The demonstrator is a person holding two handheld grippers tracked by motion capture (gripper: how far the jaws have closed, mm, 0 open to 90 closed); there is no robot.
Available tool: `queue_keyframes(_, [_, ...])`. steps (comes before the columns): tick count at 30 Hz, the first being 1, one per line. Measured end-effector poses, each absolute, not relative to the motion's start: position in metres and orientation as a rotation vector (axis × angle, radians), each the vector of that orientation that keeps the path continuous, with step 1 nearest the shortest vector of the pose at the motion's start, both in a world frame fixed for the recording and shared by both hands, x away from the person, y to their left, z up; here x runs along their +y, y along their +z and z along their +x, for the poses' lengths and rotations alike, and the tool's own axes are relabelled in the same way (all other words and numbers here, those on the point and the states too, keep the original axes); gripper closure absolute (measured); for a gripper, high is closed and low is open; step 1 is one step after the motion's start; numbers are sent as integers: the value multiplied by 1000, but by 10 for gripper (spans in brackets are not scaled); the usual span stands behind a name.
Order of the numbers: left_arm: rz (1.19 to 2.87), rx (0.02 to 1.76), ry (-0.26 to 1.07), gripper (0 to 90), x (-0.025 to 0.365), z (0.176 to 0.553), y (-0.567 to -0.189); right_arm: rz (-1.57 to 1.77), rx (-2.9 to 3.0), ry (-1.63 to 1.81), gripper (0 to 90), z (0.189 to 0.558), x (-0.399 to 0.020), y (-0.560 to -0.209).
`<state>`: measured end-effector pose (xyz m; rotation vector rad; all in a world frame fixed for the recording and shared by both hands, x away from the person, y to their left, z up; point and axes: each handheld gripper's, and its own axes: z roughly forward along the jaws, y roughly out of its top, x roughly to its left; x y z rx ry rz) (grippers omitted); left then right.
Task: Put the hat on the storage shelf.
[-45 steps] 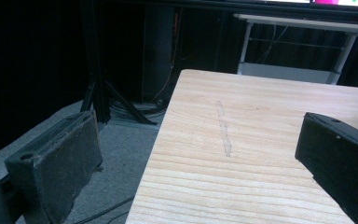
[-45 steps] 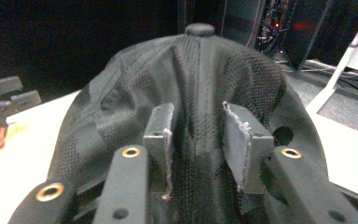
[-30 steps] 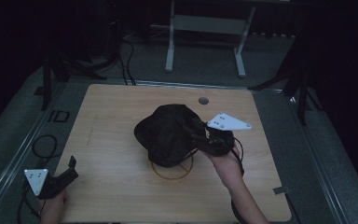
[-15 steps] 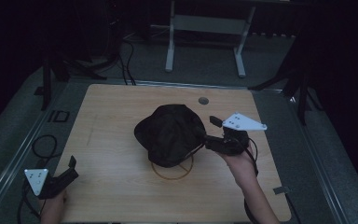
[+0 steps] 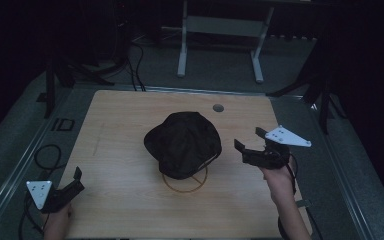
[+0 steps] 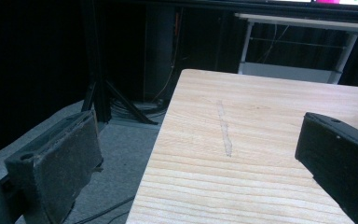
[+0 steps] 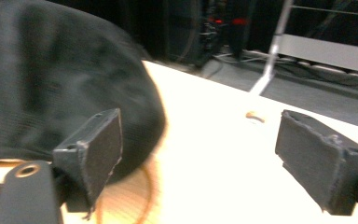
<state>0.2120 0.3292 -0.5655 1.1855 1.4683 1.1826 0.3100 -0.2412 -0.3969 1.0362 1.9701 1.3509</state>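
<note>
Right gripper had just let go: its jaws had been opening over the last moment and now stood wide apart with nothing between them, off to the right of the black cap. A second earlier that gripper was up against the cap's right edge; half a second earlier it was already backing off, and now bare wood showed between us. In the right gripper view the cap sat left of my jaws, blurred, clear of both pads.

I judged the placing done. The cap lay crown-up at the middle of the table, covering most of the thin ring marked on the wood, whose near arc peeked out under the brim side. It looked settled in the same spot as before.

Left gripper rested at the near left corner, jaws apart and empty, unmoved across the frames. Its own view looked over the table's left edge and a pale streak in the grain.
</note>
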Motion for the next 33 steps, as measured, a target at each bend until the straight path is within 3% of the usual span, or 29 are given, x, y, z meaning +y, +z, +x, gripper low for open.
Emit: queue_keyframes(33, [1186,1467,1186,6,329,212,-566,1237,1892,1151,124,300,-334,-512])
